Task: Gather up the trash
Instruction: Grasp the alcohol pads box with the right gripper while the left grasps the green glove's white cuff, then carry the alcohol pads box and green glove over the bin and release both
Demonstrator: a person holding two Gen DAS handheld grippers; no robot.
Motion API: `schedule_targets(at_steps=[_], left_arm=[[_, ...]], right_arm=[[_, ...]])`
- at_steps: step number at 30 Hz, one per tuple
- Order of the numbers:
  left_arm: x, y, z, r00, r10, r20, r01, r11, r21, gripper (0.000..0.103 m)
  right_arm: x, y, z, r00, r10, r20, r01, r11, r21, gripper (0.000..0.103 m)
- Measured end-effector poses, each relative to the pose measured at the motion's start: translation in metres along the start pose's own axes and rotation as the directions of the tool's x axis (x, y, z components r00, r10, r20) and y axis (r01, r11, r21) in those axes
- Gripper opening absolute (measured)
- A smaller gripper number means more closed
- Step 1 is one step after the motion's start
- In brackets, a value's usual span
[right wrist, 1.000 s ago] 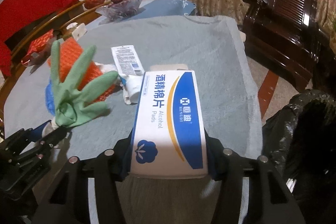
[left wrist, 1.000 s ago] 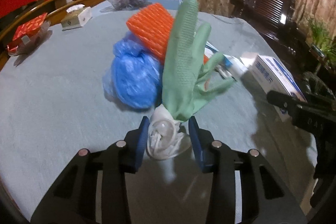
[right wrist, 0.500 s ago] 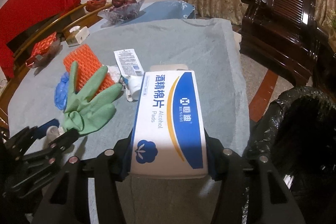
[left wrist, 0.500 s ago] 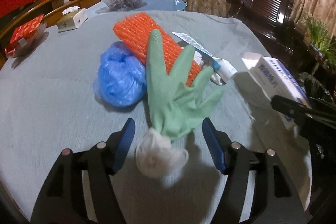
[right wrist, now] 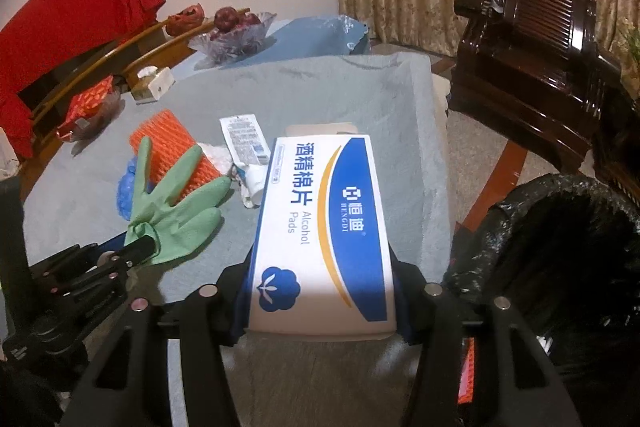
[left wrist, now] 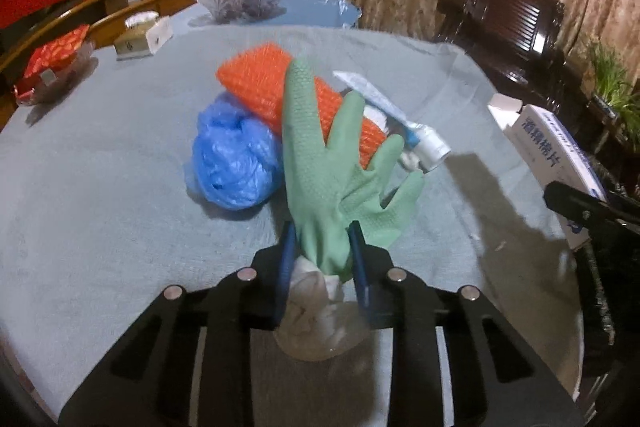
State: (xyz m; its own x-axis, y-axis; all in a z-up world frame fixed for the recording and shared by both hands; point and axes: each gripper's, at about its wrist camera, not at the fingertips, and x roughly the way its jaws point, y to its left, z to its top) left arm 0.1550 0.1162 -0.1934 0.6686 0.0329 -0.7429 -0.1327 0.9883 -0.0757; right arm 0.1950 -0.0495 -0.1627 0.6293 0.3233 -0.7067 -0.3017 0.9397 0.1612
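With both tools loaded, the collecting stands midway: the left gripper point(left wrist: 322, 247), whose jaws have just been closing, pinches the cuff end of a limp mint-green textured rubber glove point(left wrist: 340, 163) with a wad of white liner bunched beneath it, while the right gripper point(right wrist: 320, 291) clamps the near end of a white-and-blue cardboard box of alcohol pads point(right wrist: 320, 223). The glove's fingers splay upward and away over the grey-blue tablecloth point(left wrist: 100, 187). The box looks clean and square, its far flap open. Beyond the glove lie a crumpled blue plastic bag point(left wrist: 232, 159), an orange ribbed foam sleeve point(left wrist: 260, 83) and a squeezed white toothpaste tube point(left wrist: 400, 123), all close together at the table's middle. A bin lined with black plastic point(right wrist: 560, 259) stands off the table's right edge, just beside the box. Judging by that, the next move is a swing right to release the box over the bin's mouth, the glove following.
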Motion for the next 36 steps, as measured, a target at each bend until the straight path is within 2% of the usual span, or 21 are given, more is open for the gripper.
schedule_targets(at_steps=[5, 17, 26, 36], left_arm=[[-0.03, -0.01, 0.006, 0.999, -0.006, 0.047, 0.005, 1.0, 0.008, 0.025], [-0.083, -0.05, 0.019, 0.987, -0.073, 0.141, 0.069, 0.997, 0.038, 0.025], [-0.102, -0.07, 0.023, 0.978, -0.107, 0.178, 0.096, 0.993, 0.069, 0.025], [-0.113, -0.099, 0.025, 0.969, -0.163, 0.185, 0.142, 0.983, 0.118, 0.024]], right_arm=[[-0.024, -0.003, 0.004, 0.999, 0.006, 0.035, -0.006, 1.0, -0.004, 0.054], [-0.079, -0.016, 0.009, 0.992, 0.003, 0.124, -0.003, 1.0, 0.003, 0.054], [-0.108, -0.027, 0.006, 0.986, -0.014, 0.167, 0.012, 1.0, 0.016, 0.054], [-0.139, -0.044, 0.0, 0.976, -0.048, 0.211, 0.039, 0.998, 0.045, 0.054]])
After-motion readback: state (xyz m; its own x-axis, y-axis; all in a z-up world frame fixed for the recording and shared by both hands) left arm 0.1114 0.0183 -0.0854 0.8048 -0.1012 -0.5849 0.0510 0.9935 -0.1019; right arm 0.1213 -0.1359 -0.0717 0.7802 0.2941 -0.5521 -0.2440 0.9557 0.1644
